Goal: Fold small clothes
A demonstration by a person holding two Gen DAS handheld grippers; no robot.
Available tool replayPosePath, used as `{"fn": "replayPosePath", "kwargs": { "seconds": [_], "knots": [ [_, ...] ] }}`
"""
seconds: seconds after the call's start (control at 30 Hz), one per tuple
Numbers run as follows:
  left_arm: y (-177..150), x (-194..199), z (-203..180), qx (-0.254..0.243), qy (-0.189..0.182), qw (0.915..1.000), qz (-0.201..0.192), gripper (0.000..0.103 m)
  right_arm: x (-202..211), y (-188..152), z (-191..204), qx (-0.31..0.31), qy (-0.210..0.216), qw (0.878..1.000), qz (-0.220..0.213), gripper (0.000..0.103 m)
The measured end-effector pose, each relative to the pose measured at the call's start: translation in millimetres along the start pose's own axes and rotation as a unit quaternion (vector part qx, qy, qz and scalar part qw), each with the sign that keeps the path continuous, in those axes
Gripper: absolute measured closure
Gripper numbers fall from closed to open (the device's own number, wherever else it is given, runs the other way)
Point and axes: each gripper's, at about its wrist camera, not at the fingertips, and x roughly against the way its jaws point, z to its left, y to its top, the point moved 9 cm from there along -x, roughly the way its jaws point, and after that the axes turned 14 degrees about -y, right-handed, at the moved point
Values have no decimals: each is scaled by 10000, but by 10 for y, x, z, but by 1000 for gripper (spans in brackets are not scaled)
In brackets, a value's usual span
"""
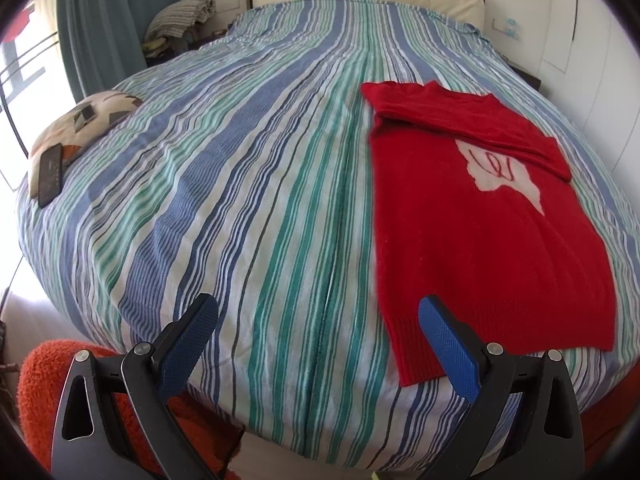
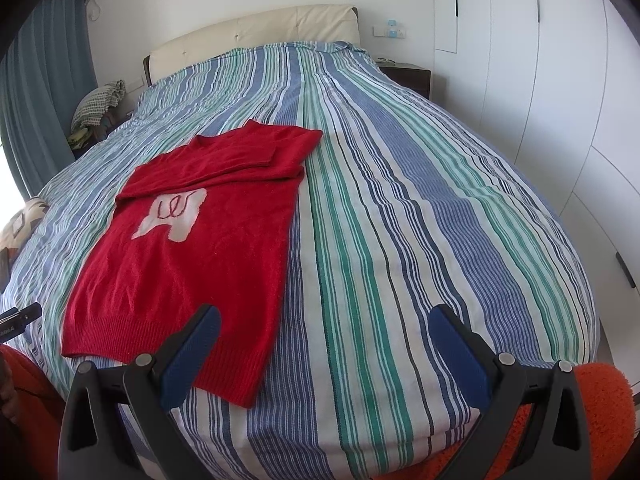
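A small red knit sweater point(image 1: 492, 236) with a white patch on its chest lies flat on the striped bedspread point(image 1: 260, 184), its sleeves folded across the top. It also shows in the right wrist view point(image 2: 180, 256). My left gripper point(image 1: 320, 344) is open and empty, above the bed's near edge, left of the sweater's hem. My right gripper point(image 2: 326, 350) is open and empty, above the near edge, just right of the hem; its left finger point(image 2: 192, 356) overlaps the hem in view.
A patterned cushion point(image 1: 76, 132) with a dark remote point(image 1: 50, 176) lies at the bed's left edge. A cream headboard point(image 2: 256, 32) stands at the far end. White wardrobes point(image 2: 560, 100) line the right side. Orange fluffy fabric point(image 2: 600, 408) lies below the near edge.
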Motion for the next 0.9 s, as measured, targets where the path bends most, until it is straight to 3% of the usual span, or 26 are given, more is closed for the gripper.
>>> {"fn": "replayPosePath", "kwargs": {
  "seconds": [0.2,0.3,0.4,0.5,0.63,0.73,0.8,0.83,0.87,0.9],
  "knots": [
    [-10,-33,9,-18,-34,9999,102,2,-10,-6,-1,-14,8,10000,15,1],
    [33,13,142,280,-154,9995,76,2,10,67,-77,-115,27,9999,-6,1],
    [34,23,277,761,-645,9949,140,3,105,203,-273,-557,227,9982,-58,1],
    [-67,-67,139,626,-1102,9907,499,3,104,186,-266,-793,887,9921,402,3],
    [-275,-277,-214,324,-1519,9818,1093,5,89,-110,108,-593,1878,9716,1314,12],
    [-378,-464,-351,218,-1528,9769,1481,28,-6,-328,393,-373,2251,9577,1754,18],
    [-425,-542,-395,284,-1561,9735,1644,35,-154,-433,501,-344,2184,9550,1976,24],
    [-433,-555,-410,289,-1543,9733,1677,44,-238,-476,541,-374,2148,9536,2076,27],
    [-438,-564,-435,259,-1551,9725,1718,65,-317,-516,588,-421,2140,9514,2174,33],
    [-446,-574,-463,237,-1593,9709,1771,82,-386,-573,634,-443,2145,9485,2287,47]
  ]
}}
